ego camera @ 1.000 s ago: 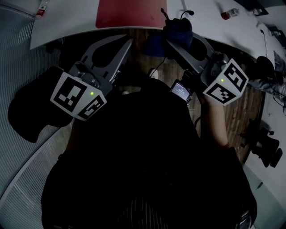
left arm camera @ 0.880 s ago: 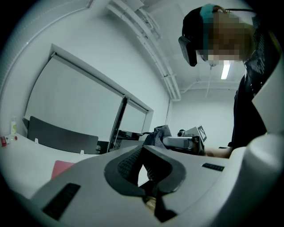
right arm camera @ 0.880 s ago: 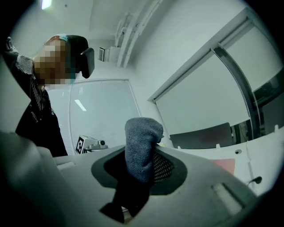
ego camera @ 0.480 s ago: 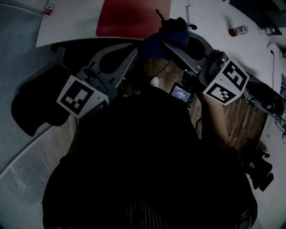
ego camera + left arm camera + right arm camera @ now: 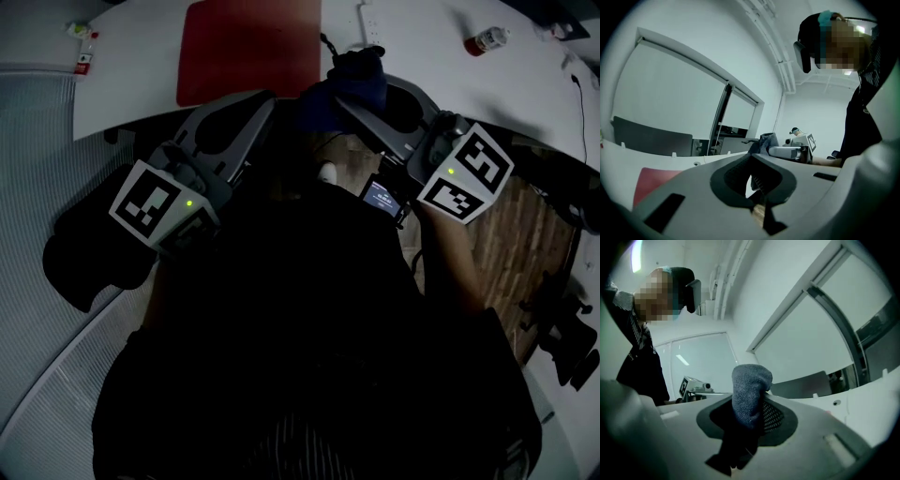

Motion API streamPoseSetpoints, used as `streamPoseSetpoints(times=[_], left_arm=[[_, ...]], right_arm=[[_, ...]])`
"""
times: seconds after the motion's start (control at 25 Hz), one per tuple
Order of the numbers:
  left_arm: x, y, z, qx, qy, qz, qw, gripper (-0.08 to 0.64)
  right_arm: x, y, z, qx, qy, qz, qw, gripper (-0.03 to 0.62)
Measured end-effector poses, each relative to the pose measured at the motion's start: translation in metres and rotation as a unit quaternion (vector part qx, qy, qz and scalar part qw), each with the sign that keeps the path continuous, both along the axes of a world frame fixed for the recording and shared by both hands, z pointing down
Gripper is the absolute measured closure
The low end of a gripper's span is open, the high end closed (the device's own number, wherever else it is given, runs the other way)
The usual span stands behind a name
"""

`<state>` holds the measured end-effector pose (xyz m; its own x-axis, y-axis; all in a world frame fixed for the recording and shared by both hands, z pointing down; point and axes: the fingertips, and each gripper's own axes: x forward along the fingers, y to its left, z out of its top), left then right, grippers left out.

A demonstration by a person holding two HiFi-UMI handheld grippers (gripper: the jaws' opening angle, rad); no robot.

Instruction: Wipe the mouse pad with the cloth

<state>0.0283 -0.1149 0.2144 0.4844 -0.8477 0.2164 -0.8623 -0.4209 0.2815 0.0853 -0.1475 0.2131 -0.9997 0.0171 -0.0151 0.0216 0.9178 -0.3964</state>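
Your right gripper (image 5: pixel 354 96) has its jaws pressed together on the blue-grey knitted cloth (image 5: pixel 750 392), which bunches up above the fingertips in a rounded lump and hangs dark below them. Your left gripper (image 5: pixel 259 107) carries nothing: its two grey jaws meet at the tips, with only the oval hollow of the pads between them. In the head view both grippers point towards the near edge of the white curved table (image 5: pixel 131 75), the left one level with the right one and well apart from it. The flat red rectangular mouse pad (image 5: pixel 248 47) lies on that table just beyond the left gripper's tips. The cloth sits beside the pad's near right corner, over the table edge; you cannot tell from these views whether it touches the pad. A small clear bottle with a red cap (image 5: pixel 485 39) lies farther right on the table.
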Motion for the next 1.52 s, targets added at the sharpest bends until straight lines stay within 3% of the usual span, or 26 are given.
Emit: streamPoseSetpoints(times=[0.32,0.44,0.68,0.8,0.92,1.12,1.52], left_arm=[[0.044,-0.042,0.007,-0.016,-0.011,0.044,0.9989,0.56],[0.035,-0.045,0.01,-0.014,-0.007,0.045,0.9988,0.56],[0.014,-0.064,0.015,-0.01,0.006,0.089,0.9959,0.56],[0.008,-0.087,0.004,0.005,0.01,0.103,0.9946,0.56],[-0.007,-0.107,-0.006,0.028,0.017,0.115,0.9928,0.56],[-0.056,-0.13,0.0,0.029,0.027,0.121,0.9919,0.56],[-0.129,-0.155,0.022,0.022,0.012,0.149,0.9885,0.56]], right_arm=[[0.056,-0.053,0.015,-0.025,-0.005,0.065,0.998,0.479],[0.05,-0.056,0.02,-0.029,0.0,0.067,0.997,0.479],[0.02,-0.059,0.0,0.037,0.024,0.072,0.996,0.479],[0.022,-0.067,-0.004,0.036,0.029,0.095,0.994,0.479],[0.023,-0.089,-0.002,0.025,0.037,0.132,0.99,0.479],[-0.007,-0.122,-0.007,0.031,0.049,0.181,0.982,0.479],[-0.086,-0.156,-0.002,0.011,0.073,0.208,0.975,0.479]])
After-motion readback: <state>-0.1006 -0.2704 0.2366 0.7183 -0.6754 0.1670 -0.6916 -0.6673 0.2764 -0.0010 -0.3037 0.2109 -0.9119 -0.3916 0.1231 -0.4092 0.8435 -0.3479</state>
